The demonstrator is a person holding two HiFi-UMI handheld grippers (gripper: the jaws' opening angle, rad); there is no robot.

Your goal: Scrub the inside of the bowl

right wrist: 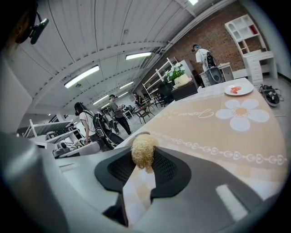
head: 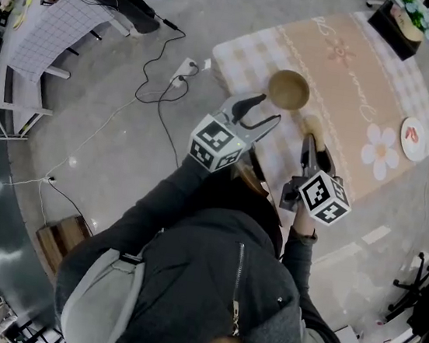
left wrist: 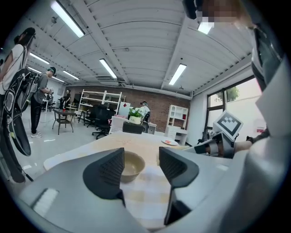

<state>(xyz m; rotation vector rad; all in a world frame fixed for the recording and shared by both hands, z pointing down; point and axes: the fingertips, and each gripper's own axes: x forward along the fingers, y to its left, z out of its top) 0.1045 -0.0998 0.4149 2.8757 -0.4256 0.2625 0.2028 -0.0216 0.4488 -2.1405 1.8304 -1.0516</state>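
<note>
A tan bowl [head: 288, 89] stands upright on the peach flowered tablecloth [head: 368, 77]. My left gripper [head: 270, 108] hovers just short of it, jaws open and with nothing between them. In the left gripper view the bowl [left wrist: 132, 164] shows past the left pad, a little beyond my left gripper [left wrist: 141, 155]. My right gripper [head: 310, 142] is to the right of the bowl, over the cloth. It is shut on a straw-coloured scrubber ball [right wrist: 143, 150], which sticks out at the tips of the right gripper [right wrist: 144, 154]. The bowl is out of sight in the right gripper view.
A white plate [head: 414, 138] with something red on it lies at the table's right end, and a dark box with a plant [head: 406, 23] at the far end. Cables and a power strip [head: 187, 69] lie on the floor to the left. People stand among desks in the background.
</note>
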